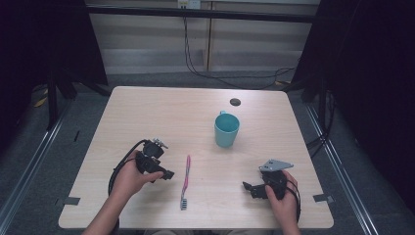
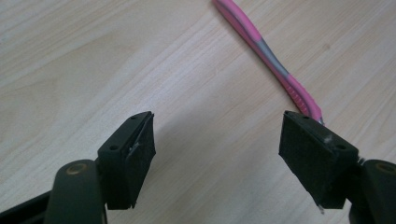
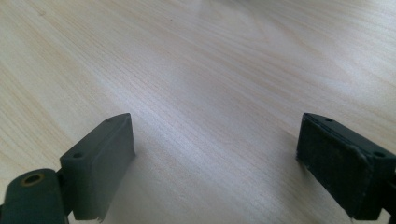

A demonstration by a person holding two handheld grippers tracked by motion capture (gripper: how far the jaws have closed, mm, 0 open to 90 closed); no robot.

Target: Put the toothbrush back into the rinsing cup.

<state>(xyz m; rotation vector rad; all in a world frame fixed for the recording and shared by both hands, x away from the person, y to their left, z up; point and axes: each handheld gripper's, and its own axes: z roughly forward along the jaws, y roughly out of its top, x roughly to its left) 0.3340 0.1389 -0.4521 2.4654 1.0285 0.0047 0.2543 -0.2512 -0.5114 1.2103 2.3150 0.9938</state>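
A pink and grey toothbrush (image 1: 185, 181) lies flat on the light wood table (image 1: 147, 112), bristle head toward the front edge. My left gripper (image 1: 169, 175) is just left of it, open, nothing between its pads. In the left gripper view the toothbrush (image 2: 268, 51) runs from the top middle down behind the right pad (image 2: 310, 156), outside the gap. A teal mug (image 1: 226, 129) stands upright right of the table's middle. My right gripper (image 1: 248, 188) rests near the front right, open over bare wood (image 3: 210, 70), with its pads (image 3: 105, 163) far apart.
A small dark round hole (image 1: 235, 102) sits in the table behind the mug. Cables hang down the wall at the back. The table's edges drop to a grey floor with black frame legs at both sides.
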